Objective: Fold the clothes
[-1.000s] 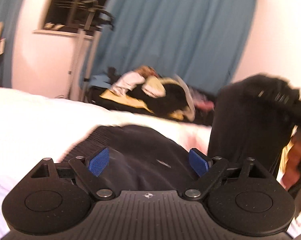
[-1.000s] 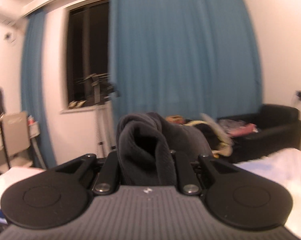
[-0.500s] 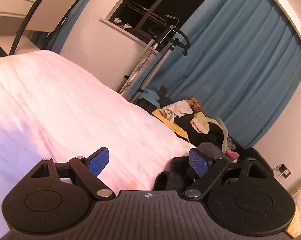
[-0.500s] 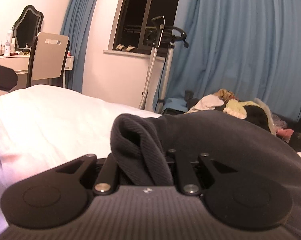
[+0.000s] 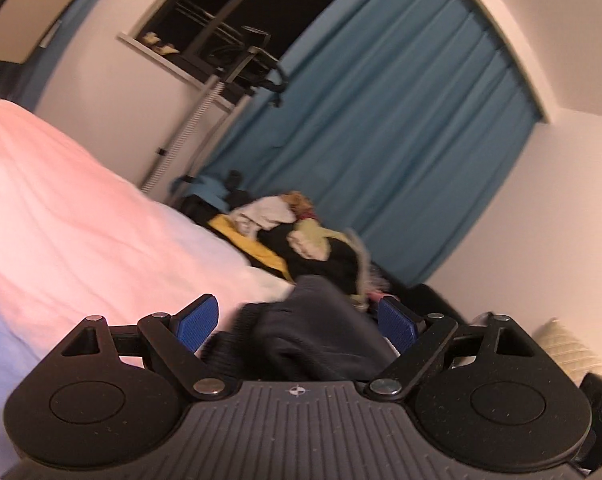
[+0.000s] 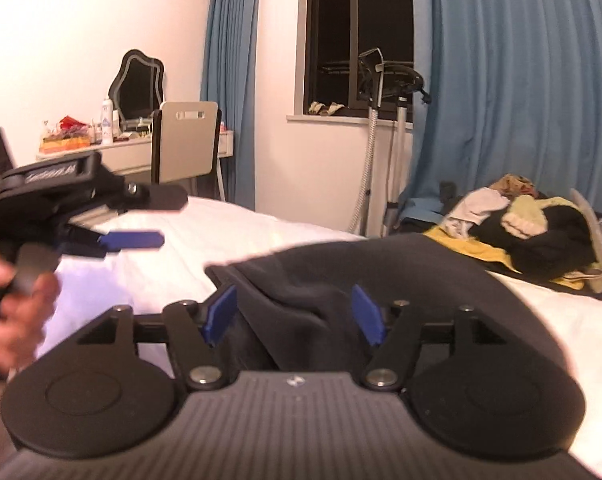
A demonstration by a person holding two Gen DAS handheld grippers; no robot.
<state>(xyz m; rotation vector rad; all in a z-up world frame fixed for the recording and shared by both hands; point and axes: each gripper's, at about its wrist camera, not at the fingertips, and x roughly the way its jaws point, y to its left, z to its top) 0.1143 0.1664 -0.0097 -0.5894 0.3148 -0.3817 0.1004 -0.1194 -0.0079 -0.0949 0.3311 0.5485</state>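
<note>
letting go cleanly is the job now: on the left of the right wrist view the left gripper hangs over the bed with its jaws wide and nothing between them, a hand on its handle. to its right the dark garment lies on the bed, a fold of it standing between the blue pads of the right gripper, whose jaws are opening and no longer press the cloth. i'd judge it best to let them part fully, then draw straight back and low so no pad drags the fold loose. the left could press the near edge flat if the cloth springs up. further right, a pile of other clothes waits by the curtain.

a second ago the right jaws were clamped tight on a bunched roll of this garment, held up in the air; now it is down on the bed and the grip is coming off. the left jaws were as wide then as now.
</note>
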